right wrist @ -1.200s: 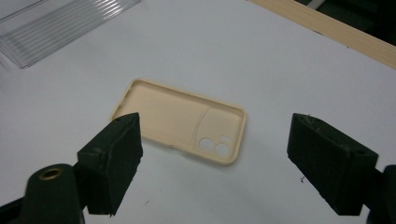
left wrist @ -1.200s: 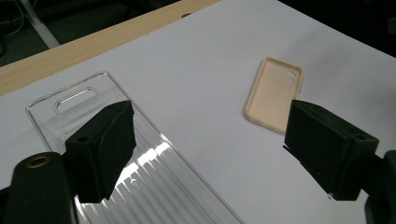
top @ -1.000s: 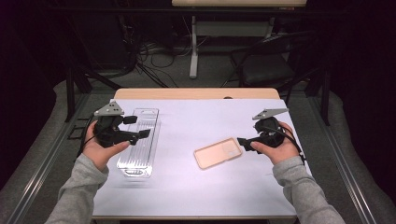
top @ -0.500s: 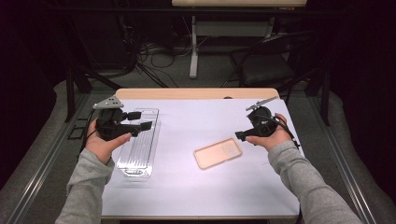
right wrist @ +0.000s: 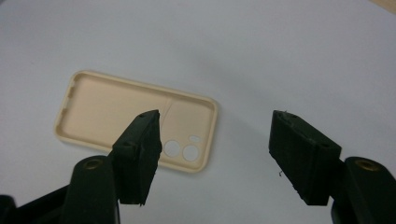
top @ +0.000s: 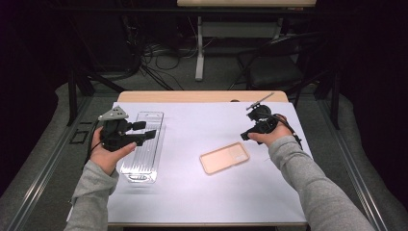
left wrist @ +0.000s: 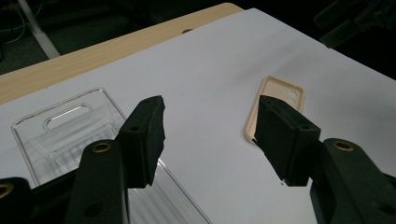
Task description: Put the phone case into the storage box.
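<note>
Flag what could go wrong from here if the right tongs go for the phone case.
1. The case lies flat, open side up, on the smooth white sheet; its low rim gives the open right tongs little to grip, so it may slide.
2. The clear tray sits under the open left tongs; a low sweep toward the case could knock it.
</note>
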The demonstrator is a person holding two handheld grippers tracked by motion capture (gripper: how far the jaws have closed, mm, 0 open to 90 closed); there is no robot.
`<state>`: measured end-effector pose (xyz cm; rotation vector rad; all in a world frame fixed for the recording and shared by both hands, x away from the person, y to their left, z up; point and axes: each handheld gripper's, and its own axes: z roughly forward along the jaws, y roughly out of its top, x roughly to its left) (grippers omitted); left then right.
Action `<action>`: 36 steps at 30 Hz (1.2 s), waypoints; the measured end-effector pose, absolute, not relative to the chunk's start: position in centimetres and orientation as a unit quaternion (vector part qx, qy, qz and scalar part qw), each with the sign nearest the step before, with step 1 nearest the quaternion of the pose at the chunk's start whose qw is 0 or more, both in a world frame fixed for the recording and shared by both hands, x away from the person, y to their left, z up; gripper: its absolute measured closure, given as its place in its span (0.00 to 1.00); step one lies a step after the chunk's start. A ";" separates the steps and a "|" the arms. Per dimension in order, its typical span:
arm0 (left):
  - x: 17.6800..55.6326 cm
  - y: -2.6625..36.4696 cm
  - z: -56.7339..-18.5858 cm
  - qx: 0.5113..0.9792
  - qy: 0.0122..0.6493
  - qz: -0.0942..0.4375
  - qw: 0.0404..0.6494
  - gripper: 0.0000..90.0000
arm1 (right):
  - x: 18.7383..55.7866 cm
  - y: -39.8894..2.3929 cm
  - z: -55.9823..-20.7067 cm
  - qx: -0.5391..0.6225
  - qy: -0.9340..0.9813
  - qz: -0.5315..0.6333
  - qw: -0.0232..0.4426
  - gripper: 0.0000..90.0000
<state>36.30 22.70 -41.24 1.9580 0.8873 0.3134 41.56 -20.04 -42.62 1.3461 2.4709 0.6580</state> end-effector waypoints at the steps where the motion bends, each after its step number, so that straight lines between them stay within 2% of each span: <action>1: 36.3 22.8 -41.3 0.799 0.361 0.130 0.464 0.47 | 41.8 -20.1 -42.8 0.464 0.849 0.221 0.124 0.38; 6: 36.3 22.9 -41.8 0.797 0.363 0.124 0.467 0.47 | 42.4 -20.0 -43.5 0.476 0.846 0.209 0.116 0.40; 8: 36.2 22.9 -41.9 0.798 0.360 0.113 0.470 0.47 | 42.7 -19.8 -44.0 0.499 0.840 0.196 0.086 0.44; 14: 36.2 22.8 -42.4 0.798 0.363 0.100 0.471 0.48 | 43.3 -19.3 -45.1 0.498 0.845 0.176 0.077 0.47; 27: 36.4 22.9 -43.3 0.800 0.378 0.102 0.455 0.48 | 44.0 -18.6 -46.3 0.482 0.856 0.159 0.094 0.49; 31: 36.4 22.8 -43.4 0.801 0.377 0.101 0.453 0.48 | 44.0 -18.3 -46.8 0.509 0.845 0.144 0.085 0.50; 36: 36.4 22.9 -43.4 0.801 0.378 0.099 0.453 0.48 | 44.2 -18.0 -47.2 0.502 0.849 0.140 0.090 0.55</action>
